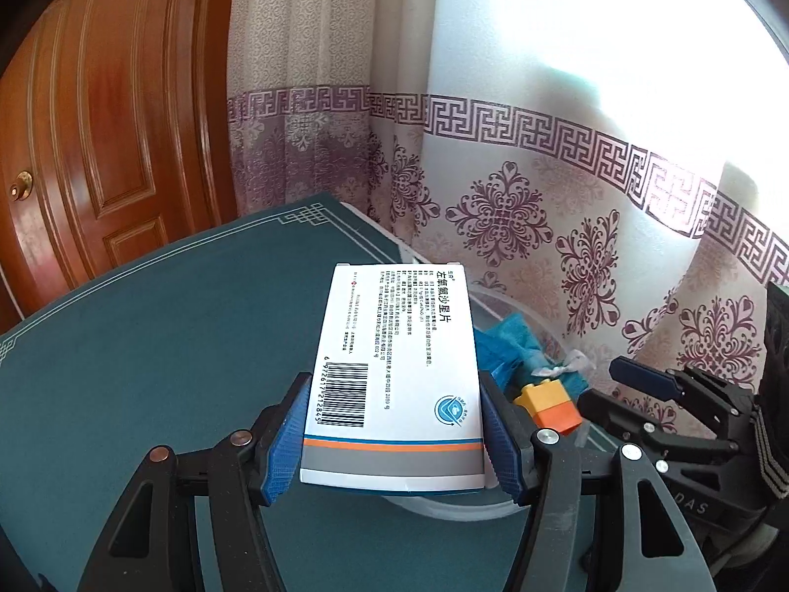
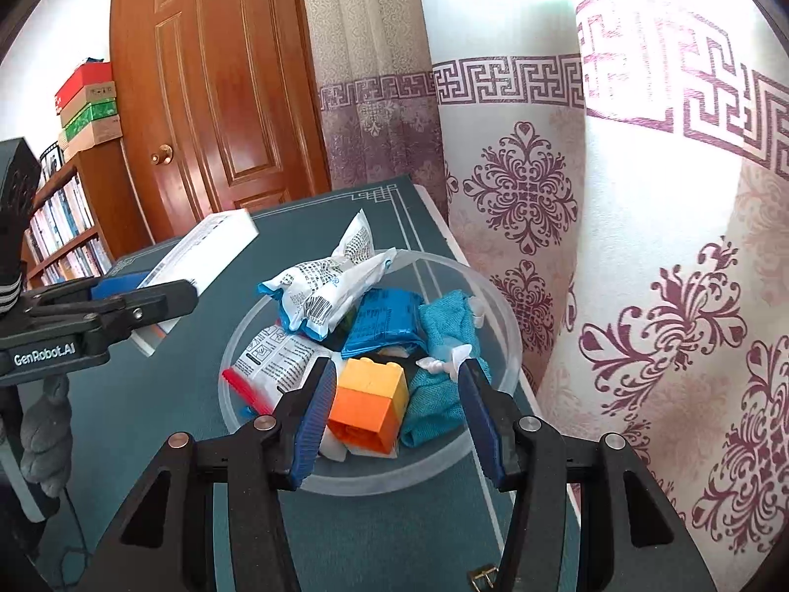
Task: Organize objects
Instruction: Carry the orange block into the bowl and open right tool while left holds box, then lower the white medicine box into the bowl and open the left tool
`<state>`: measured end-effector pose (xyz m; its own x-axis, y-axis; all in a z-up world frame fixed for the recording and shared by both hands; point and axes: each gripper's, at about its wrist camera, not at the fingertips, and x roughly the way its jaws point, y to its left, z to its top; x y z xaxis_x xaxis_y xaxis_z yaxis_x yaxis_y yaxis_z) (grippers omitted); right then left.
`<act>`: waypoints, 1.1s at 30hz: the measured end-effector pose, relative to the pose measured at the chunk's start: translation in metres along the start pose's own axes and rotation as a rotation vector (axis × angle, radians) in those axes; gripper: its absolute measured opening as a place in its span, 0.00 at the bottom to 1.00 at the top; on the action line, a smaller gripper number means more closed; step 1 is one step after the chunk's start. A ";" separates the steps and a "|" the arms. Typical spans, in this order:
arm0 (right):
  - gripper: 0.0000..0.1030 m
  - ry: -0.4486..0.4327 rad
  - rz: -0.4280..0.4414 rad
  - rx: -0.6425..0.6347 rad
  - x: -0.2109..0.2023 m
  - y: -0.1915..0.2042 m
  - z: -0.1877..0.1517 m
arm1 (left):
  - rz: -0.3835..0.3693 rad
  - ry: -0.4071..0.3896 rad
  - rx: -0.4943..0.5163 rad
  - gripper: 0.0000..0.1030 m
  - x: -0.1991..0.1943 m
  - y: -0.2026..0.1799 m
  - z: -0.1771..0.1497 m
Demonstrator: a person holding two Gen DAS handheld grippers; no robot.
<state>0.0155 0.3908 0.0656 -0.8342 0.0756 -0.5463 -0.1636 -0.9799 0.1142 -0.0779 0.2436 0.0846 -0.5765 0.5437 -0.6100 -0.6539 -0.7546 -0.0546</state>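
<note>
My left gripper point(image 1: 394, 424) is shut on a white medicine box point(image 1: 394, 365) with a barcode, held above the green table beside the bowl; the box also shows in the right wrist view point(image 2: 207, 251). My right gripper point(image 2: 394, 394) is open over a clear round bowl point(image 2: 503, 325), its fingers on either side of a yellow and orange toy block point(image 2: 370, 404) without touching it. The bowl holds white and blue packets point(image 2: 325, 291), a blue packet point(image 2: 384, 320) and a teal cloth point(image 2: 439, 394). The right gripper also appears in the left wrist view point(image 1: 641, 380).
The green table mat point(image 1: 172, 325) stretches to the left. A patterned curtain point(image 2: 616, 246) hangs close on the right. A wooden door point(image 2: 222, 98) and a bookshelf point(image 2: 64, 227) with stacked boxes stand behind.
</note>
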 end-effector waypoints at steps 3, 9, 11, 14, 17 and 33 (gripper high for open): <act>0.52 -0.007 -0.005 -0.009 -0.009 -0.002 -0.005 | -0.039 0.003 0.038 0.65 0.011 -0.025 0.008; 0.52 0.006 0.003 0.002 -0.015 -0.009 -0.016 | -0.083 0.016 0.089 0.65 0.036 -0.060 0.015; 0.52 0.007 0.008 0.010 -0.016 -0.012 -0.018 | -0.086 0.035 0.087 0.65 0.047 -0.063 0.016; 0.52 0.008 0.016 0.022 -0.016 -0.014 -0.019 | -0.062 0.052 0.078 0.65 0.058 -0.062 0.015; 0.52 0.010 0.019 0.025 -0.017 -0.015 -0.021 | -0.054 0.069 0.053 0.73 0.062 -0.056 0.012; 0.91 0.083 0.020 0.074 -0.021 -0.009 -0.028 | 0.167 -0.050 -0.040 1.00 -0.027 -0.028 -0.019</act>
<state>0.0493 0.3933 0.0533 -0.7916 0.0379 -0.6098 -0.1887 -0.9645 0.1849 -0.0345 0.2430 0.0879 -0.6998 0.4267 -0.5730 -0.5278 -0.8493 0.0121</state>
